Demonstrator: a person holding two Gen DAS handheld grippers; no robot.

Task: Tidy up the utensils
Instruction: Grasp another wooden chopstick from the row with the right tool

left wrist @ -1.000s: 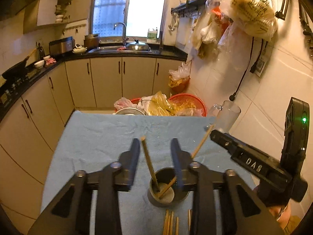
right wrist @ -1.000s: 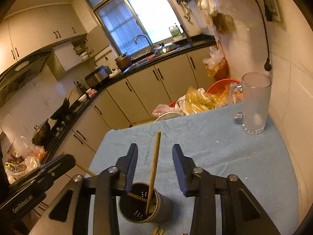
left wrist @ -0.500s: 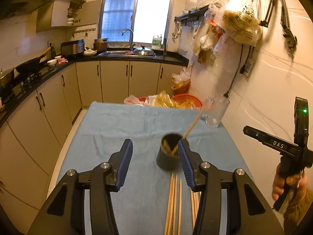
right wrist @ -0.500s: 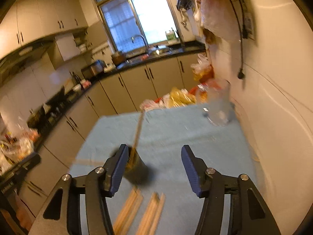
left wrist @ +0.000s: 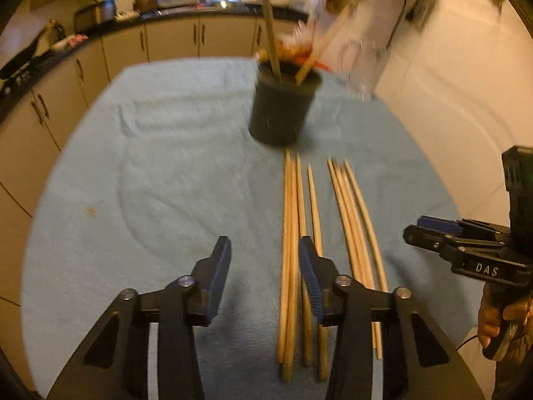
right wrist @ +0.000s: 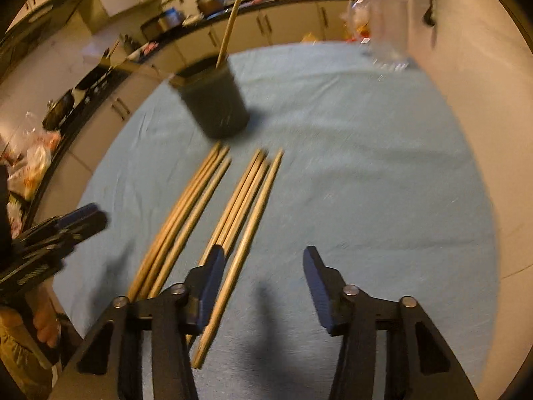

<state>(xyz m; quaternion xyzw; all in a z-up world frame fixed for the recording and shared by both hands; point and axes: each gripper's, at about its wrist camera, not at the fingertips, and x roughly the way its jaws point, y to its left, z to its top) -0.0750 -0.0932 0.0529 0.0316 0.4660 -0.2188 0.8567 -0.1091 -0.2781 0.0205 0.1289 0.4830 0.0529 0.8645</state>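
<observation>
Wooden chopsticks lie by a dark cylindrical holder; both hand-held grippers gape empty.

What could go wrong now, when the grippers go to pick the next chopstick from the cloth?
1. The loose chopsticks lie tightly together in bundles, so the open left gripper might pinch several at once.
2. The dark holder stands just beyond their tips, with two chopsticks leaning out; a push forward may tip it.
3. The right gripper is close, so they may collide.
</observation>
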